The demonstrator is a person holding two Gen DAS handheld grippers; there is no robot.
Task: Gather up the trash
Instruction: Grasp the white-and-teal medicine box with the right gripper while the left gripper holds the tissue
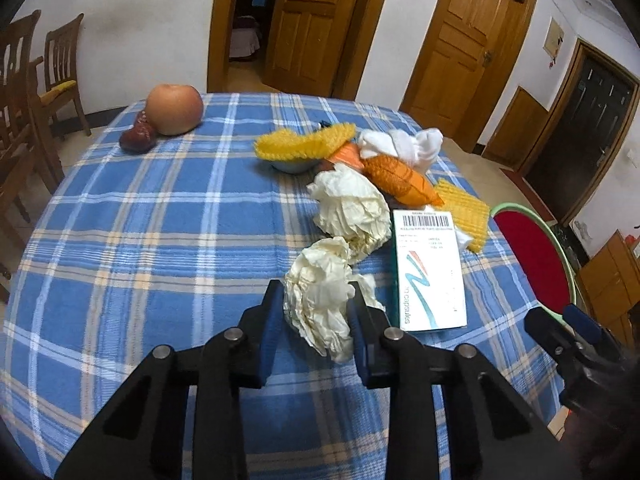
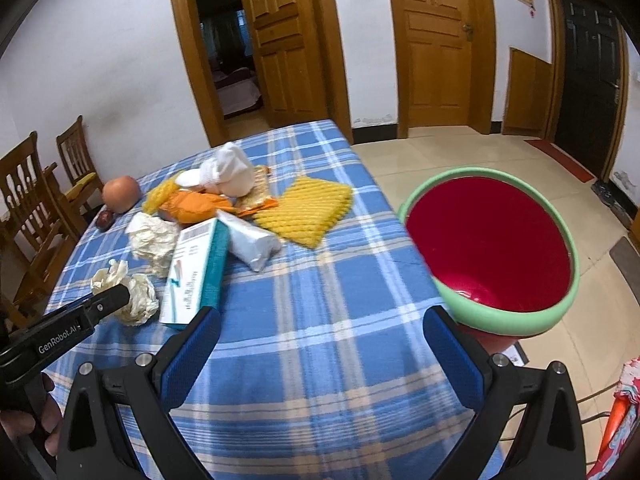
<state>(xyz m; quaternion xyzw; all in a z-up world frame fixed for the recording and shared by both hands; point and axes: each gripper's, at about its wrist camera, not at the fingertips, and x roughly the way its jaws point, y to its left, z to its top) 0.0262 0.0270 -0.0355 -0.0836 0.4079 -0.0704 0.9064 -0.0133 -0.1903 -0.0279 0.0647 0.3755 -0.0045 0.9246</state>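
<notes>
1. The left tool [image 1: 314,312] points down at the near part of the worktop [image 1: 140,240], its blue pads closed in against both sides of a crumpled paper wad [image 1: 320,300]; the wad sits pinched between them, still low on the plaid cloth.
2. In the right wrist view the same wad [image 2: 138,300] shows beside the left tool's black finger [image 2: 108,300], at the left edge of the worktop [image 2: 320,300].
3. The right tool [image 2: 320,340] has its jaws spread wide with nothing between them; it hangs over bare cloth, well apart from the trash.
4. A second paper wad [image 1: 352,208] lies just behind the held one, touching it.
5. A white and teal box [image 1: 432,272] lies flat just right of both wads, barcode end away from the left tool.
6. Farther back is a heap: a yellow foam net [image 1: 304,142], an orange wrapper [image 1: 404,178], a white cloth [image 1: 412,146] and another yellow net [image 1: 468,212] at the right.
7. A grey pouch [image 2: 256,244] lies between the box [image 2: 196,272] and that net [image 2: 308,210].
8. An apple [image 1: 174,108] and a dark red fruit [image 1: 138,138] sit at the far left corner, touching, well apart from the heap.
9. A red bin with a green rim [image 2: 560,308] stands off the worktop's right edge, its mouth tilted towards the right tool.
</notes>
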